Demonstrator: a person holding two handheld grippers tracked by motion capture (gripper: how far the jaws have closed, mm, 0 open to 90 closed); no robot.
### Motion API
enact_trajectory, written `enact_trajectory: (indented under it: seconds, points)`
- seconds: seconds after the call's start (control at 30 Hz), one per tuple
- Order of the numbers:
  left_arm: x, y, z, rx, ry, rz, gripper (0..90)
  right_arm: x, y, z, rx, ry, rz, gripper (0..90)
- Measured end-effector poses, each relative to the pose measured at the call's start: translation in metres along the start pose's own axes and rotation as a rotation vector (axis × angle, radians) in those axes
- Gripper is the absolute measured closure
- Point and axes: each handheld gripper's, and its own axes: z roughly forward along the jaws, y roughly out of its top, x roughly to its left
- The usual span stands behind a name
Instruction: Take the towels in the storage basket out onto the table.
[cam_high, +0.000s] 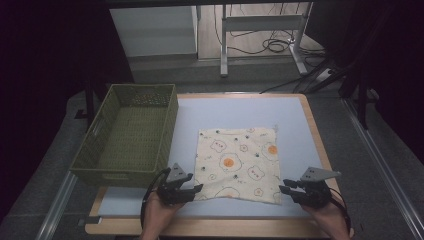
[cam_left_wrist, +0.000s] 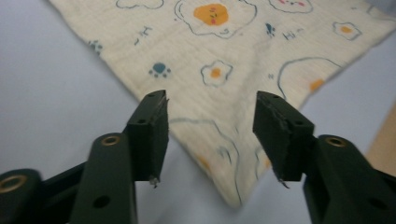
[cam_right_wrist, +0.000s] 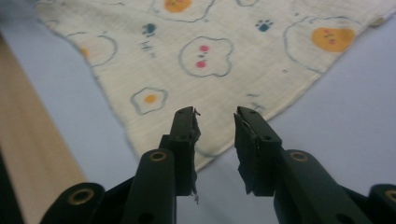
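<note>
A cream cloth (cam_high: 237, 165) printed with fried eggs and paw marks lies flat on the pale blue table top (cam_high: 240, 107). My left gripper (cam_high: 197, 189) sits at the cloth's near left corner. In the left gripper view its jaws (cam_left_wrist: 211, 100) stand apart over the corner of the cloth (cam_left_wrist: 219, 56), with the pads not pressing on it. My right gripper (cam_high: 284, 189) is at the near right corner. There the jaws (cam_right_wrist: 215, 114) have a narrower gap above the edge of the cloth (cam_right_wrist: 210, 37), which lies loose on the table.
A green woven basket (cam_high: 172, 120) stands at the left of the table, close to the left gripper. The table's wooden rim (cam_right_wrist: 28, 154) runs beside the right gripper. Desk legs and cables (cam_high: 272, 45) are on the floor beyond.
</note>
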Motion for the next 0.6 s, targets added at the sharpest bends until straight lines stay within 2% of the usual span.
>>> enact_trajectory:
  seconds: [0.1,0.17,0.23,0.27,0.33,0.43,0.5,0.6]
  points:
    - [0.002,0.004,0.01,0.006,-0.003,0.0,37.5,-0.009,0.003,0.007,0.007,-0.011,0.014,62.1]
    - [0.008,0.011,0.022,0.014,0.009,0.004,36.7,-0.012,0.005,0.011,0.008,-0.024,0.014,58.4]
    - [0.01,0.013,0.025,0.014,0.011,0.004,33.5,-0.012,0.006,0.013,0.005,-0.034,0.006,56.4]
    - [0.015,0.018,0.031,0.014,0.017,0.005,33.3,-0.013,0.009,0.016,0.004,-0.06,-0.023,51.6]
    - [0.019,0.024,0.035,0.013,0.022,0.006,31.1,-0.014,0.011,0.019,0.014,-0.095,-0.04,47.3]
    - [0.022,0.028,0.039,0.016,0.026,0.01,29.2,-0.017,0.014,0.023,0.014,-0.111,-0.035,44.4]
    - [0.027,0.036,0.046,0.019,0.029,0.01,28.1,-0.024,0.018,0.029,0.023,-0.123,-0.012,37.8]
    - [0.031,0.044,0.053,0.024,0.033,0.02,27.0,-0.031,0.024,0.035,0.028,-0.121,0.005,36.7]
